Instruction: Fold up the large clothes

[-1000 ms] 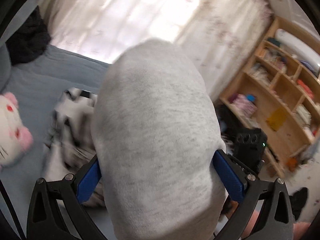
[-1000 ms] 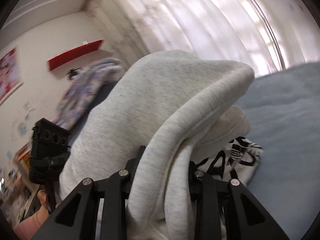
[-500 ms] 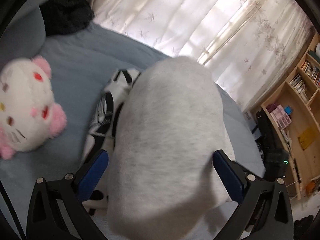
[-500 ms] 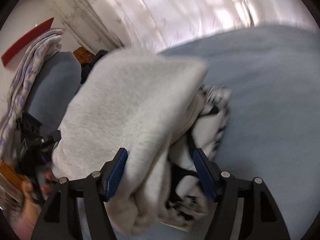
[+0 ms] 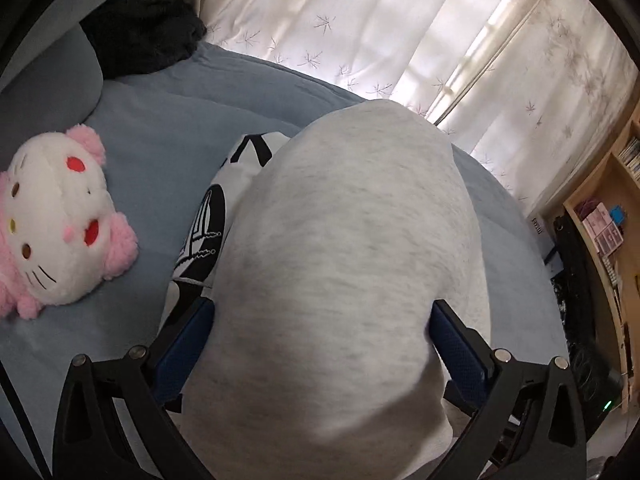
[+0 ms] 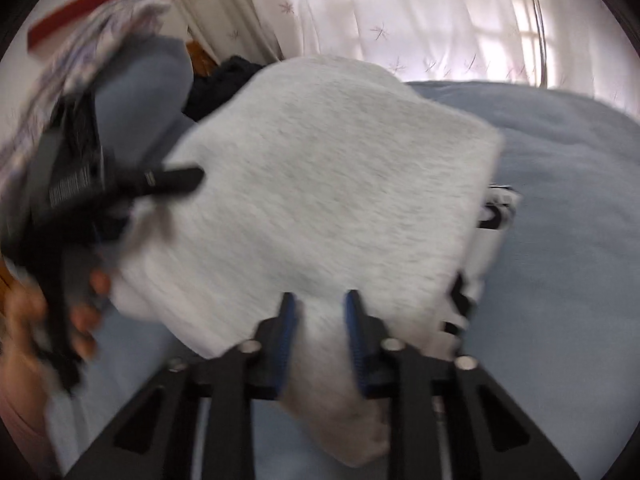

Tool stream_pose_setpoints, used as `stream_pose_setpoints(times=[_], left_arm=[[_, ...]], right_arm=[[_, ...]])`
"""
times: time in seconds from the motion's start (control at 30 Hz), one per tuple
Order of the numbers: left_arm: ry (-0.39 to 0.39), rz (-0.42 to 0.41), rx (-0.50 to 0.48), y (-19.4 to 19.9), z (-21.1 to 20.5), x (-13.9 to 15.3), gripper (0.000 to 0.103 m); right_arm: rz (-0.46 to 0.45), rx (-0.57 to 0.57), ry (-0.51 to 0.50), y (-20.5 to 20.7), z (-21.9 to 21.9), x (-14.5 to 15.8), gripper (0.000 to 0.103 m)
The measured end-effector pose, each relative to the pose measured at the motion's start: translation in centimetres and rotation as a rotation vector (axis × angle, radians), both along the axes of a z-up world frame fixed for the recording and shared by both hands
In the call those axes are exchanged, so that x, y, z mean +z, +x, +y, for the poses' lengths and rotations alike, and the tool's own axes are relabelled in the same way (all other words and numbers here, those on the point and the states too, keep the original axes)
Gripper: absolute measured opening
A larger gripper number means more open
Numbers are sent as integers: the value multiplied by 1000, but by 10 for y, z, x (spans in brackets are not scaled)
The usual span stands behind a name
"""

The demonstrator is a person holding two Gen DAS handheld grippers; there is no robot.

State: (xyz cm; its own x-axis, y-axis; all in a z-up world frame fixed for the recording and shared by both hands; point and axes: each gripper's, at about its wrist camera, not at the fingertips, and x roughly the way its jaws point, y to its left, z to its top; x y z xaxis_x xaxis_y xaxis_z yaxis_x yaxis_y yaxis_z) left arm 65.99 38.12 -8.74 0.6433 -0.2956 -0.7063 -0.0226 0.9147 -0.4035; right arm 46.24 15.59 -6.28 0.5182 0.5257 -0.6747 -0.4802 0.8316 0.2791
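In the right wrist view, a fold of the grey sweatshirt (image 6: pixel 332 208) is pinched between the blue-padded fingers (image 6: pixel 286 344) of the right gripper (image 6: pixel 320 336), whose jaws are drawn close together on the fabric. In the left wrist view, the jaws of the left gripper (image 5: pixel 320 344) are spread wide, with the bulk of the same sweatshirt (image 5: pixel 344 264) lying between the blue pads (image 5: pixel 180 352); whether the cloth is actually squeezed there cannot be told. The garment is bundled in a thick folded mass on the blue bedspread (image 5: pixel 168 132), and a black-and-white printed part (image 5: pixel 208 232) is seen protruding at its left edge. Left of the bundle, apart from it, a white and pink plush toy (image 5: pixel 56 224) lies on the bedspread. Farther off, a dark garment (image 5: pixel 140 28) is heaped by the curtain (image 5: pixel 420 28), and a wooden shelf (image 5: pixel 612 208) stands at the far right. The right wrist view is blurred; the left gripper (image 6: pixel 120 188) is seen there at the sweatshirt's left edge.
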Motion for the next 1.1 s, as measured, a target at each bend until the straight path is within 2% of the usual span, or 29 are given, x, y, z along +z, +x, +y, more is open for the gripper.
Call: stream_pose_setpoints(times=[0.2,0.47,0.6,0.63,0.73,0.8,1.0,1.1], left_arm=[[62,-27,0,4,-14,-3,103],[77,-52,48,-11,-17,16,103],[122,-17,85,-33,-26,32,103],[141,-10,85,-42,-30,38,103],[112,0,50,-75,-43,56,103],[130,8,34,-105,-57,72,103],[183,14,-13,-216,-106,130,103],[209,-2,-2,-274,-130,166,103]], right_arm=[[-31,-18,-16,-23,-34,-10,20],[-21,-41,-19,-40,-42,14,23],[29,-32,-17,-60,-58,22,23],[35,-29,-14,-68,-63,27,23],[46,-9,-2,-98,-80,46,23],[78,14,13,-119,-91,61,23],[117,25,71,-206,-131,122,25],[108,20,81,-254,-152,157,33]])
